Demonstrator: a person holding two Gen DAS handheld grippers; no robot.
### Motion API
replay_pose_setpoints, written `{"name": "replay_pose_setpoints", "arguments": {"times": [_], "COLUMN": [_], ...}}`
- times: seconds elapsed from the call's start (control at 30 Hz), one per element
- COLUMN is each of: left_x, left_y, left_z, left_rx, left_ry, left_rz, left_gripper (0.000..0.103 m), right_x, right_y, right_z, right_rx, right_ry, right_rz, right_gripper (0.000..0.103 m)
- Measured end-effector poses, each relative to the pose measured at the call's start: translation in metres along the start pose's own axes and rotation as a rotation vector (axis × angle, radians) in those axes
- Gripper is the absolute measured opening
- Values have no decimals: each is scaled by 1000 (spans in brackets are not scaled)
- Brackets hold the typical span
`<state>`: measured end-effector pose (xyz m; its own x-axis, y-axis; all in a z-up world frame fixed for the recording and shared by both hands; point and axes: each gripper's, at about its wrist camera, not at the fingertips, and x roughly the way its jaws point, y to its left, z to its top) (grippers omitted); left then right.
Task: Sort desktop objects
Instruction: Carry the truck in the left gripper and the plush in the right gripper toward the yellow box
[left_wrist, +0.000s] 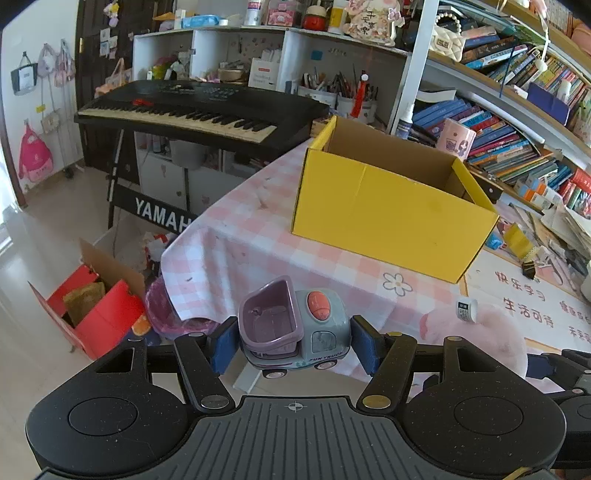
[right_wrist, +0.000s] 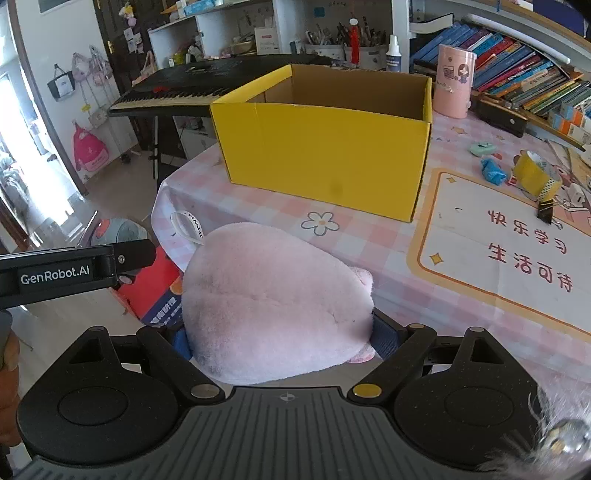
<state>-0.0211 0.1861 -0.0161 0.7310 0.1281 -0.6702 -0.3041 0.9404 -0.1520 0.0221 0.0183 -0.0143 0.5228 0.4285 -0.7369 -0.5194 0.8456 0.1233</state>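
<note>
Truck (left_wrist: 293, 328) sits low in the left wrist frame, pinched between our left gripper (left_wrist: 294, 343) jaws, held above the counter (left_wrist: 280, 243) edge, we judge for carrying to the box (left_wrist: 388, 218). Its long axis runs roughly across the jaws, purple bed to the left, cab to the right. Right of it, the plush (right_wrist: 273, 302) fills the lower middle of the right wrist frame, squeezed between our right gripper (right_wrist: 284, 347) jaws, which stand wide around it; its long axis lies about crosswise.

Right gripper (right_wrist: 282, 341) pads hidden — behind plush toy (right_wrist: 273, 302)
</note>
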Motion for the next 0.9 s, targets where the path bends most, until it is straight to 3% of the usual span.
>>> {"name": "replay_pose_setpoints", "arguments": {"times": [0.43,0.9], "left_x": [15,37], "left_y": [-6,-46], "left_z": [24,94], "left_rx": [26,78], "left_ry": [-28,-138], "left_rz": [8,-11], "left_gripper": [64,64], "right_x": [12,8], "right_y": [-6,-36], "right_z": [14,99], "right_rx": [-6,-70], "right_ry": [-5,-202], "right_rz": [5,-3], "right_gripper": [88,88]}}
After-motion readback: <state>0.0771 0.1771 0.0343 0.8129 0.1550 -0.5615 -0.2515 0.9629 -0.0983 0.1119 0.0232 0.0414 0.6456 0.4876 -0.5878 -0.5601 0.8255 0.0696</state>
